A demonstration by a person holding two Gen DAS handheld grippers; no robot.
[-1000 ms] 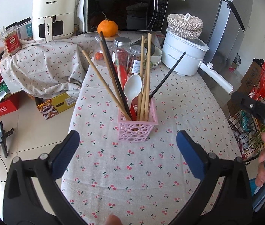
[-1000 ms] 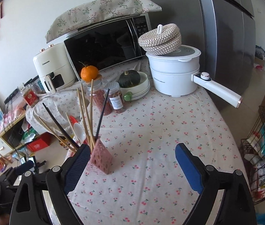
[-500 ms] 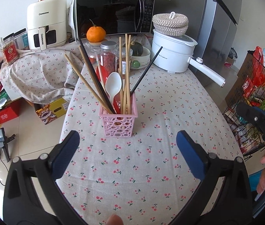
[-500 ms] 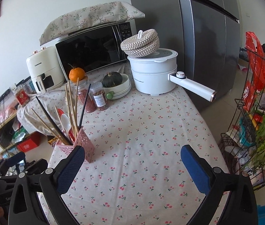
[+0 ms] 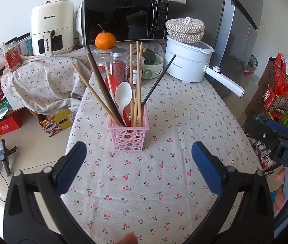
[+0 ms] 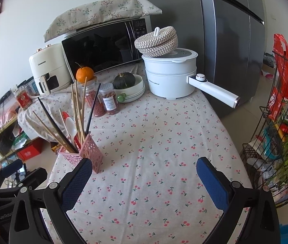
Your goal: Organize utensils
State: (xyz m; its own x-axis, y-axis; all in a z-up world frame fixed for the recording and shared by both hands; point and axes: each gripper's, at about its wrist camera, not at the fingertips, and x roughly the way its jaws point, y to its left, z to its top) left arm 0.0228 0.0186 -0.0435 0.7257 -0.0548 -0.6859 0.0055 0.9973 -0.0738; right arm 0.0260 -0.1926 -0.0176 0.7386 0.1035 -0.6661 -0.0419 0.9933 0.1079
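A pink perforated utensil holder [image 5: 128, 135] stands on the cherry-print tablecloth [image 5: 164, 183]. It holds several wooden chopsticks [image 5: 137, 81], black chopsticks [image 5: 103, 87], a white spoon [image 5: 124, 96] and a red spoon [image 5: 111, 83]. My left gripper [image 5: 139, 163] is open and empty, just in front of the holder. My right gripper [image 6: 144, 180] is open and empty over the cloth; the holder [image 6: 87, 152] stands by its left finger. The right gripper's body also shows in the left wrist view [image 5: 276, 142].
At the table's back stand two spice jars [image 5: 121, 65], an orange [image 5: 105, 40], a bowl with a green squash [image 5: 150, 61], a white electric pot [image 5: 186, 63] with a long handle, a microwave [image 5: 123, 18] and an air fryer [image 5: 51, 28]. A wire rack of greens [image 6: 286, 122] stands right.
Both grippers have drawn back from the holder and risen, so the holder looks smaller and more of the table shows. Both stay open and empty.
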